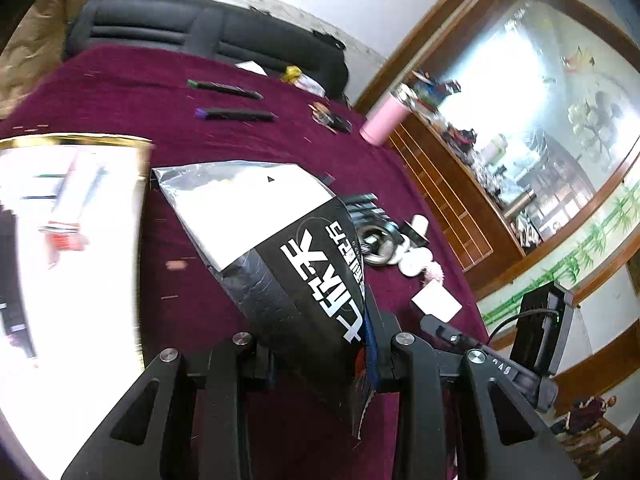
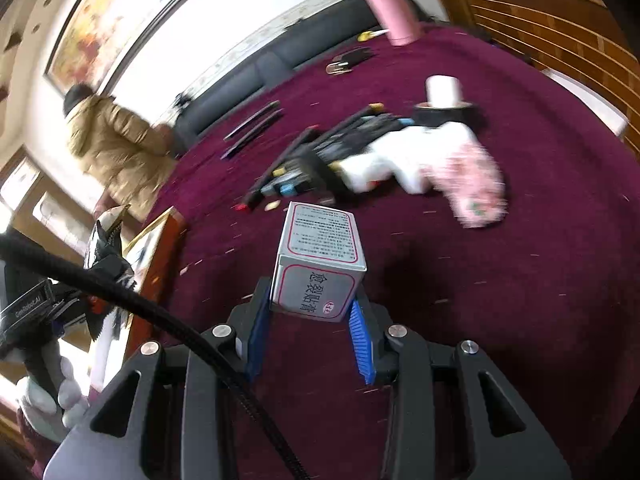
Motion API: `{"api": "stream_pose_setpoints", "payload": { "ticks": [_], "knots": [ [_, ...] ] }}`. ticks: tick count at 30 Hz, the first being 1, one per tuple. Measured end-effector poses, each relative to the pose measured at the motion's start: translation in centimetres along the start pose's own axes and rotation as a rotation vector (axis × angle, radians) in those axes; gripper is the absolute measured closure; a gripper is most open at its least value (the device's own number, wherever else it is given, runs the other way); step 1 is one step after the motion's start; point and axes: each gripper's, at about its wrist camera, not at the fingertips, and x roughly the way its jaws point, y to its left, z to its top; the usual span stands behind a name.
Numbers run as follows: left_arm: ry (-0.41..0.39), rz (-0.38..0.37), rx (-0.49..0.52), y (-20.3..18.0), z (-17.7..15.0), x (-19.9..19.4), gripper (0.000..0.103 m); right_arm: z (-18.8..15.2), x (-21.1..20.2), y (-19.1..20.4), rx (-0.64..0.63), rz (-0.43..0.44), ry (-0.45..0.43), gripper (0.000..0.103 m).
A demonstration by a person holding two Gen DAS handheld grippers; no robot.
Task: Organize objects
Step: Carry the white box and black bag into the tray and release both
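My left gripper (image 1: 320, 356) is shut on a black-and-silver foil pouch (image 1: 280, 240) with white lettering, held above the maroon tablecloth (image 1: 120, 92). My right gripper (image 2: 310, 320) is shut on a small silver box (image 2: 320, 256) with red borders and printed text, held just above the cloth. The left gripper with the pouch (image 2: 106, 256) also shows at the left of the right wrist view. A white gold-rimmed box (image 1: 68, 240) lies left of the pouch.
Two dark pens (image 1: 236, 114) lie far on the cloth, near a pink bottle (image 1: 382, 120). A bundle of pens (image 2: 320, 152), a white and pink cloth (image 2: 440, 164) and a white card (image 1: 436, 302) lie nearby. A person in a tan coat (image 2: 108, 148) stands beyond.
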Motion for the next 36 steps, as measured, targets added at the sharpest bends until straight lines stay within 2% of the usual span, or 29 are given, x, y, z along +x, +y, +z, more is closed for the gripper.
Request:
{"api": "stream_pose_setpoints", "payload": {
  "ticks": [3,7,11,14,17,22,24,28,36],
  "knots": [
    [-0.026,0.062,-0.013,3.1,-0.1,-4.0,0.076,0.1,0.5,3.2,-0.061,0.046,0.030,0.069],
    [-0.028,0.183,-0.026,7.5,-0.5,-8.2,0.076,0.0,2.0,8.3,-0.141,0.121,0.076,0.069],
    [0.005,0.288,-0.078,12.3,-1.3,-11.3,0.075,-0.8,4.6,13.0,-0.211,0.178,0.141,0.068],
    [0.065,0.337,-0.102,14.9,-1.8,-12.1,0.075,-1.9,6.7,16.4,-0.256,0.216,0.198,0.068],
    [0.116,0.358,-0.106,16.1,-1.9,-11.9,0.075,-3.0,8.6,19.2,-0.305,0.230,0.244,0.068],
    [0.248,0.388,-0.052,18.0,-2.1,-10.6,0.075,-4.6,11.8,22.8,-0.362,0.236,0.307,0.068],
    [0.293,0.408,-0.029,19.1,-2.1,-10.0,0.075,-4.9,12.9,23.6,-0.373,0.234,0.330,0.068],
    [0.359,0.400,0.015,19.0,-2.0,-8.4,0.075,-5.2,14.7,24.8,-0.393,0.208,0.359,0.068],
    [0.389,0.412,0.023,18.6,-2.3,-8.2,0.071,-5.1,18.2,26.8,-0.440,0.132,0.402,0.068]
  ]
}}
